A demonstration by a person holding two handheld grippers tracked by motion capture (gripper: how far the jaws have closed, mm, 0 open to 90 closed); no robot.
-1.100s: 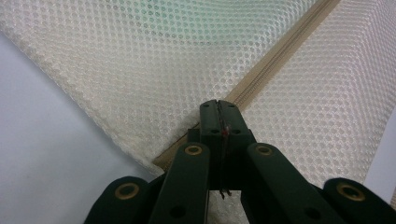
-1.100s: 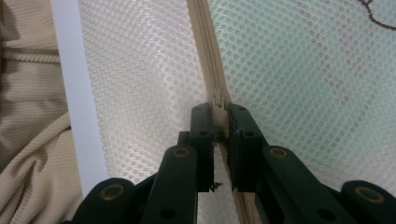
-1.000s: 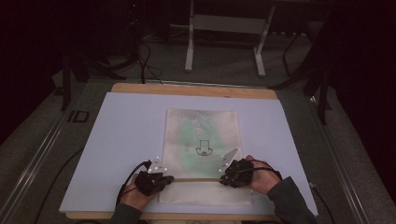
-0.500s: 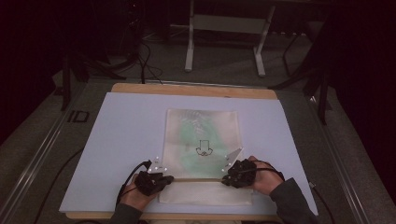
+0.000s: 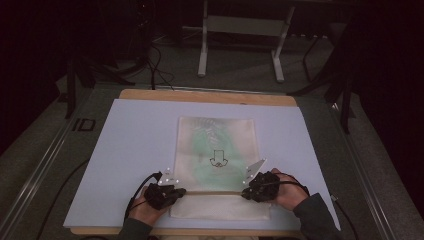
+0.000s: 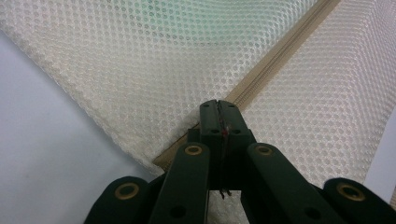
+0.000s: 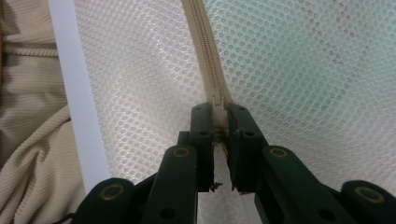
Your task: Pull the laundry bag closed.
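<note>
A cream mesh bag (image 5: 217, 150) lies flat on the pale worktop (image 5: 135, 140), slightly toward six o'clock of its middle, with something green showing through the mesh and a small black arrow mark (image 5: 218, 158) printed near the bag's centre. A tan zipper (image 5: 212, 191) runs straight across the bag near its six o'clock end. The left tongs (image 5: 181, 191) sit at the zipper's nine o'clock end, held in the person's left hand (image 5: 147, 207); in the left gripper view the left tongs (image 6: 218, 103) have their jaws pressed together on the zipper (image 6: 275, 56) tape (a thin sliver of fabric sits between them). The right tongs (image 5: 245, 193) sit at the zipper's three o'clock end, held by the right hand (image 5: 290, 192). In the right gripper view the right tongs (image 7: 219, 112) are clamped on the zipper (image 7: 205, 51), the cream tape filling the narrow gap between the jaws. At nine o'clock in that view a strip of worktop (image 7: 79, 102) edge shows, and beyond it ribbed beige cloth (image 7: 28, 140). A cable (image 5: 132, 202) loops from the left tongs toward six o'clock.
</note>
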